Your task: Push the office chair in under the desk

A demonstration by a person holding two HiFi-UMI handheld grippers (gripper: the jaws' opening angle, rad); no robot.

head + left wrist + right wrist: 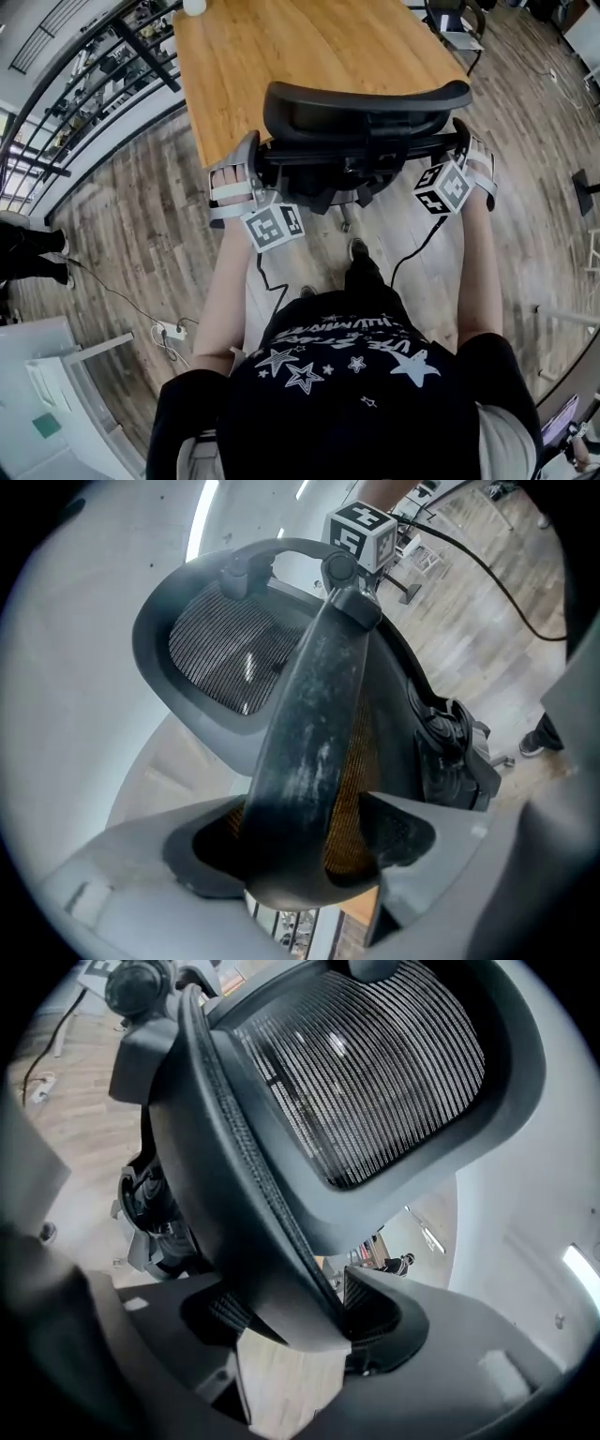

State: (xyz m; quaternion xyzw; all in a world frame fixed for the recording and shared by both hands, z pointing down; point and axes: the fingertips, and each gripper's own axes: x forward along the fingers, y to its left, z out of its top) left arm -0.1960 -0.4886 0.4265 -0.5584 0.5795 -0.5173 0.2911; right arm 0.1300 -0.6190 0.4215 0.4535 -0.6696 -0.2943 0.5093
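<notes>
The backrest frame of a black mesh office chair (366, 112) is clamped by the left gripper (302, 841) and right gripper (292, 1312), beside a light wooden desk (309, 47).

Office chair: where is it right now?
In the head view the office chair sits centre, its back at the near edge of the wooden desk, with the left gripper and right gripper clamped on its sides.

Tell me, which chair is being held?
The black office chair: left gripper and right gripper grip its backrest. The other chair stands beyond the desk.
</notes>
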